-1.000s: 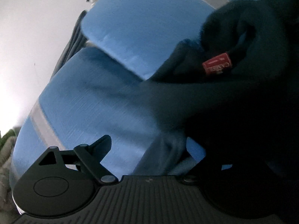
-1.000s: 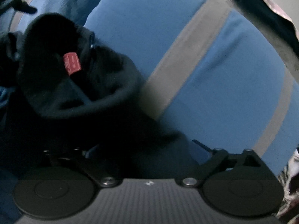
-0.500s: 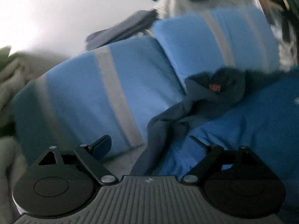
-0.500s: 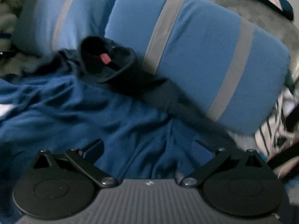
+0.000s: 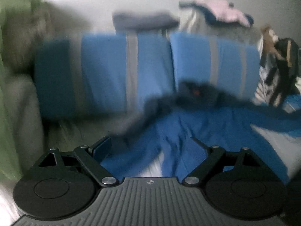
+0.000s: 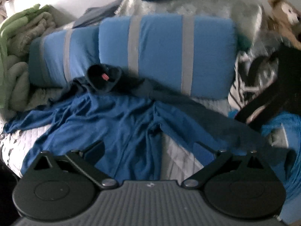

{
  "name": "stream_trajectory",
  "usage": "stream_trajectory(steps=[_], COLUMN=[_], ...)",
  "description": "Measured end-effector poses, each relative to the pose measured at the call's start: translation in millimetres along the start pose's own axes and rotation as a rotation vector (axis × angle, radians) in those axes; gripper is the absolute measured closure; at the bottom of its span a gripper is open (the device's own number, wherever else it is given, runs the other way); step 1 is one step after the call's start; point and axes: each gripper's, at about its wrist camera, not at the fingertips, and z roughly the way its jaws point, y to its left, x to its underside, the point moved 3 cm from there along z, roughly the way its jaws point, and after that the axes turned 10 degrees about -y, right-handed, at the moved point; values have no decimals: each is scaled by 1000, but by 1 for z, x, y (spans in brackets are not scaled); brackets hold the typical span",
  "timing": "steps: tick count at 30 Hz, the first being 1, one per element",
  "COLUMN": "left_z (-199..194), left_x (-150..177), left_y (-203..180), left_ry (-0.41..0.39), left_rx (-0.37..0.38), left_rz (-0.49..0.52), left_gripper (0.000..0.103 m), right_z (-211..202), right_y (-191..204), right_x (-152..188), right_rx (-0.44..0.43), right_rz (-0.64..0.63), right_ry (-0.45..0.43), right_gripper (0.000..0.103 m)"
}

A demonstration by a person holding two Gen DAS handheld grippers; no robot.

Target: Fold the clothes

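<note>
The bed (image 6: 178, 158) fills both views, its pale quilted cover showing between folds of cloth. Two blue pillows (image 6: 165, 54) with grey stripes stand along its head. Spread in front of them lies the blue jacket (image 6: 120, 124), open down the front, its dark collar (image 6: 104, 79) with a small red tag (image 6: 105, 77) resting against the pillows and its sleeves flung out to each side. Both tools hang above it, holding nothing: the left tool (image 5: 150, 145) has its jaws wide apart, and so does the right tool (image 6: 148, 148). It looks like the laying-out step is done and the folding proper is not yet begun. The next move likely calls for each tool to come down on a sleeve or side edge and bring it in across the body.
</note>
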Motion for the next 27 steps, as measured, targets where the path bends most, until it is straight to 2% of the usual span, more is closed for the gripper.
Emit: stream_trajectory(steps=[5, 8, 10, 14, 16, 17, 19, 21, 24, 25, 27], left_z=[73, 103, 110, 110, 109, 108, 102, 98, 100, 102, 105], left_x=[88, 139, 162, 186, 194, 198, 197, 197, 203, 203, 204], left_y=[9, 10, 7, 5, 7, 8, 15, 20, 22, 20, 14], left_ry=[195, 306, 347, 358, 354, 353, 319, 302, 316, 322, 334], left_rx=[-45, -19, -2, 38, 59, 69, 83, 105, 150, 155, 161], left_rz=[-165, -294, -330, -367, -400, -416, -460, -503, -554, -544, -516], left_gripper=[16, 16, 16, 16, 16, 16, 16, 16, 16, 16, 24], right_z=[51, 87, 108, 136, 147, 152, 157, 160, 156, 154, 151], right_y=[-3, 1, 2, 0, -3, -5, -8, -10, -7, -7, -6], right_x=[55, 88, 110, 140, 150, 156, 163, 169, 174, 174, 172], right_rx=[36, 20, 15, 37, 53, 56, 56, 57, 37, 44, 61], right_rz=[16, 31, 53, 111, 142, 163, 206, 242, 274, 275, 272], right_ry=[107, 180, 233, 304, 324, 338, 343, 337, 340, 338, 329], right_gripper=[0, 2, 9, 23, 38, 42, 66, 71, 93, 95, 96])
